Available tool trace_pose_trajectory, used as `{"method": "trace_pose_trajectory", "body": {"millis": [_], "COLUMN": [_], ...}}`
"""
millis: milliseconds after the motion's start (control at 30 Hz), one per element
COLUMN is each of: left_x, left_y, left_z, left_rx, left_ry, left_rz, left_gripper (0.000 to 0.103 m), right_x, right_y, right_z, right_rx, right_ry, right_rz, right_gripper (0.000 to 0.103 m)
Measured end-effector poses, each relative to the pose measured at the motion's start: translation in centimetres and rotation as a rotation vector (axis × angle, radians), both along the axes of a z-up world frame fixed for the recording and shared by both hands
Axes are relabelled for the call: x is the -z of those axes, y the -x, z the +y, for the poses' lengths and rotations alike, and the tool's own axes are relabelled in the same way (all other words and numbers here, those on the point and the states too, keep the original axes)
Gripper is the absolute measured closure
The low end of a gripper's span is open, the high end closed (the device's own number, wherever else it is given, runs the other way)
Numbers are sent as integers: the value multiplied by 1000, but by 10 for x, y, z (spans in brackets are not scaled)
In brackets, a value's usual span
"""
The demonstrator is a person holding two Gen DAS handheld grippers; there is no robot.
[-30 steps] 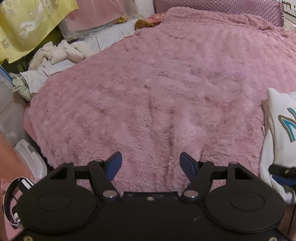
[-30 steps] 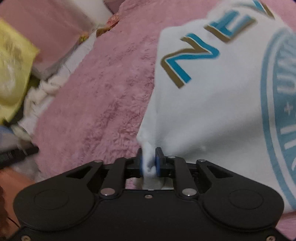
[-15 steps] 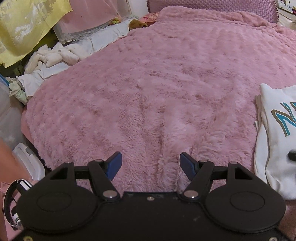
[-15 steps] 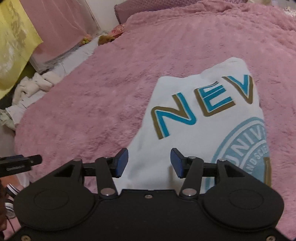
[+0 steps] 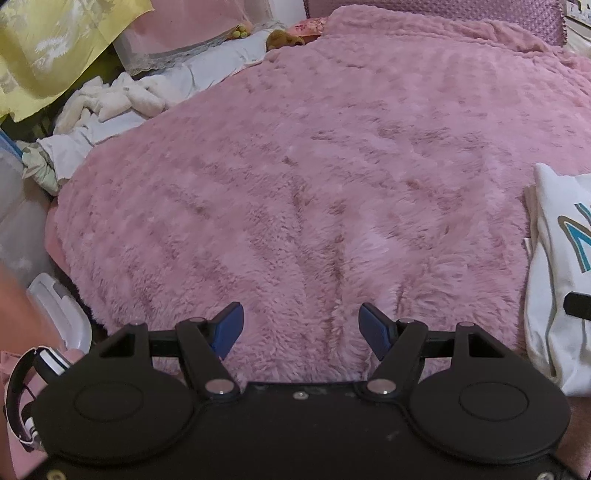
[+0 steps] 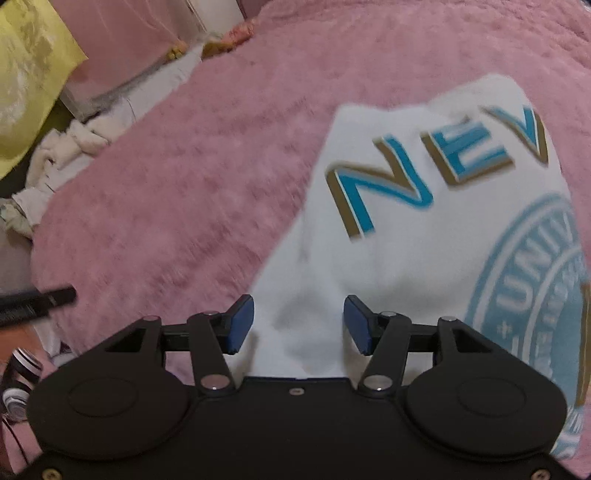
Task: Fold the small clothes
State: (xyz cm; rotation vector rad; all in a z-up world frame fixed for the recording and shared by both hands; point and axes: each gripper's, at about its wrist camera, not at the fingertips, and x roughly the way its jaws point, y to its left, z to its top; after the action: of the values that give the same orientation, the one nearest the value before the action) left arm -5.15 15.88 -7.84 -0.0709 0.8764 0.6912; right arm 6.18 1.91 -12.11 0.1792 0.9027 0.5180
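A white folded garment (image 6: 424, 236) with blue and gold letters "NEV" and a round light-blue print lies on the pink fluffy bed cover (image 6: 192, 177). My right gripper (image 6: 298, 324) is open just above the garment's near left corner, with cloth showing between its blue pads. My left gripper (image 5: 301, 328) is open and empty over bare pink cover (image 5: 314, 184). The garment's left edge (image 5: 554, 280) shows at the right of the left wrist view.
A heap of white cloths (image 5: 110, 107) lies along the bed's far left edge, under yellow fabric (image 5: 55, 51). A white plastic bin (image 5: 55, 306) stands beside the bed at the left. A pink headboard (image 5: 424, 11) is at the back.
My right gripper let go of the garment's corner, opened, and now sits low over the cloth again. The garment dropped flat onto the bed. My left gripper stayed open and barely moved.
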Motion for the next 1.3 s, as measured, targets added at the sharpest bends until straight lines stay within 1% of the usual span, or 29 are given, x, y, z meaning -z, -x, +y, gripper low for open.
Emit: {"method": "trace_pose_trajectory", "body": {"millis": [67,100,167,233,267,367,433,533,633,700,800,933,967,1000,1033,1067,1100,1133,1167,1200,1233,1267,1300], "left_x": [1,1,1,2,3,5,6,8,11,13,16,24,26,28,30,32,34,35,35,36,35,33,32], "left_y": [1,1,2,2,2,1,1,2,2,2,6,10,11,12,13,13,13,12,11,10,9,10,11], "left_z": [1,1,1,2,2,3,4,4,7,10,16,20,21,22,23,24,24,25,25,24,23,23,22], "left_rx": [-4,-7,-6,-3,-4,-7,-8,-8,-13,-21,-35,-38,-40,-44,-45,-46,-48,-48,-44,-41,-38,-37,-39], "left_ry": [6,8,11,9,10,17,21,22,19,19,36,44,48,54,60,66,68,69,70,69,64,58,54], "left_rz": [-2,-3,-6,-4,0,2,8,8,18,25,26,47,51,53,53,54,56,58,62,64,63,58,53], "left_gripper": [32,32,32,32,32,32,32,32,32,32,32,32,32,32,32,32,32,32,32,32,32,32,32], "right_x": [-5,-1,24,40,41,19,2,-17,-21,-17,-8,-1,1,1,2,1,-1,-3,-7,-9,-9,-5,0], "right_y": [-1,-4,-6,5,10,14,11,-6,-32,-51,-79,-104,-109,-112,-115,-117,-117,-118,-116,-114,-115,-117,-121], "right_z": [5,9,15,23,26,31,28,33,40,43,55,67,70,70,67,64,59,56,52,49,50,53,56], "right_rx": [-6,-9,-11,-26,-36,-39,-41,-28,-1,31,66,95,101,108,125,138,143,141,124,103,85,75,77], "right_ry": [-3,-15,-35,34,59,61,28,50,88,114,207,267,287,304,311,297,256,216,159,111,88,111,155], "right_rz": [-10,13,114,46,18,-11,-51,-115,-139,-140,-149,-179,-186,-184,-180,-175,-165,-162,-167,-158,-141,-115,-92], "right_gripper": [51,49,49,49,49,49,49,49,49,49,49,49,54,64,79,84,88,97,101,101,101,101,101]}}
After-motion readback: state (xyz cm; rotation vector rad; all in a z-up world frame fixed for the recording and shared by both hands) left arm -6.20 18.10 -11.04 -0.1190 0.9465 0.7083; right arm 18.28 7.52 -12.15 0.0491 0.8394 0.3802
